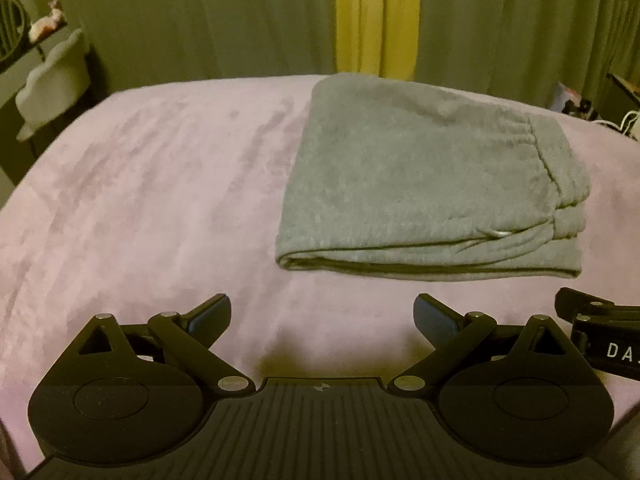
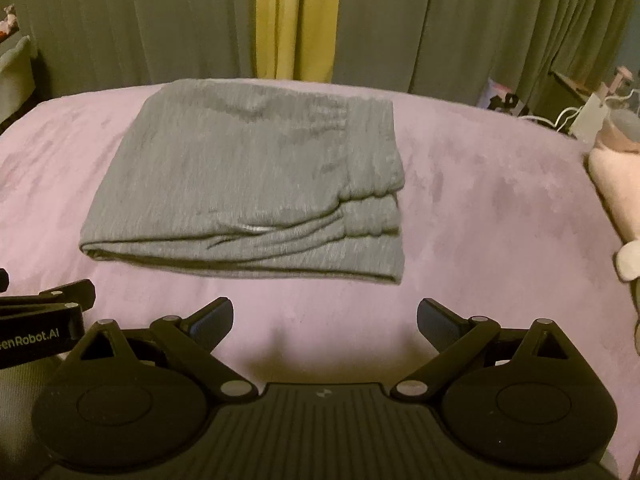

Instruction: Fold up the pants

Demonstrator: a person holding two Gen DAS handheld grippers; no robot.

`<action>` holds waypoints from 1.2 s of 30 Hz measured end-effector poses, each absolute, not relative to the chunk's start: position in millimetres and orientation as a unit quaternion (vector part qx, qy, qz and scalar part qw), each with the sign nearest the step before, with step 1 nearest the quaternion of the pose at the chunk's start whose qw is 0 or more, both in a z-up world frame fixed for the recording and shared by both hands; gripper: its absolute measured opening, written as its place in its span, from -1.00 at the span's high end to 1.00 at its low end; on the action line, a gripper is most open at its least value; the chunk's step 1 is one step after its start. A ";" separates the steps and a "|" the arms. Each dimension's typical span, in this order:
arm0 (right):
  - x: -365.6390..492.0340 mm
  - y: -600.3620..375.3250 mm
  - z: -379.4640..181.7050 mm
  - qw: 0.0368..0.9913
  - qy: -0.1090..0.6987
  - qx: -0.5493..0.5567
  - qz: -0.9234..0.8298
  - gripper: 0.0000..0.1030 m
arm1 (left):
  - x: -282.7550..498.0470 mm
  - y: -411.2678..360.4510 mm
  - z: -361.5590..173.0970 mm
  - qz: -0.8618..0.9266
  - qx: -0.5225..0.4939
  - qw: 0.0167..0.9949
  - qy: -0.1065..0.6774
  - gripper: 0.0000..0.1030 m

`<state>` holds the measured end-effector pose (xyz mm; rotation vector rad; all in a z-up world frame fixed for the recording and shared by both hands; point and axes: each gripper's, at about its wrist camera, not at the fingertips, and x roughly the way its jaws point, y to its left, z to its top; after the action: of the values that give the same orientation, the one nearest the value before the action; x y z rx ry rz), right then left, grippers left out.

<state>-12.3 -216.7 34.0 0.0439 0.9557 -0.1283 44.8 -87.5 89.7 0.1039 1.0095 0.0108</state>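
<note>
On the bed [image 1: 140, 208], covered by a pinkish-lilac plush blanket, the grey sweatpants [image 1: 432, 184] lie folded into a compact rectangle, flat on the blanket, toward the far edge of the bed. Several layers stacked; folded edge faces the near side, elastic waistband bunched on the right end of the bundle, a drawstring or pocket seam showing near the front right. In the right wrist view the sweatpants [image 2: 248, 184] sit left of centre, far edge close to the bed's far edge.

Left claw [image 1: 322, 316] is spread wide, nothing between the blue-padded fingers [image 1: 208, 316], hovering over bare blanket on the near side of the bundle, apart from it. Right claw [image 2: 325, 318] likewise spread wide, empty, over bare blanket near the bundle's front edge, not touching the cloth. Each claw's black linkage shows at the side of the other view: the two sit side by side, close.

Behind the bed, grey-green curtains [image 1: 200, 20] with a yellow strip [image 1: 372, 16] between them. A pale scalloped chair [image 1: 56, 80] at the far left corner, a small figurine [image 1: 48, 24] on a shelf above it. At the right edge of the bed a pink plush item [image 2: 616, 184], partly cut off. Beyond the far right corner, clutter with white cables [image 2: 568, 116], too blurred to name.
</note>
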 end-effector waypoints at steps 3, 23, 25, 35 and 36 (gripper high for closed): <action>-9.5 -216.2 36.0 0.886 0.460 0.022 -0.062 -0.91 | 47.1 -85.5 90.0 0.001 0.044 0.872 0.488 -0.95; -6.6 -214.5 38.0 0.884 0.462 0.021 -0.067 -0.91 | 47.6 -89.0 89.5 0.001 0.050 0.870 0.490 -0.95; -6.0 -214.8 38.6 0.884 0.462 0.020 -0.067 -0.91 | 47.9 -88.7 89.2 0.001 0.049 0.870 0.491 -0.95; -5.3 -213.3 37.7 0.884 0.463 0.020 -0.066 -0.91 | 48.6 -88.4 86.6 -0.001 0.049 0.867 0.495 -0.95; -5.3 -213.0 38.0 0.884 0.462 0.020 -0.066 -0.91 | 48.5 -88.5 86.4 -0.001 0.049 0.867 0.495 -0.95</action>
<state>-5.3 -213.0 38.0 0.0410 0.9614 -0.1380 48.5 -88.5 86.4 0.1031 1.0365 -0.0030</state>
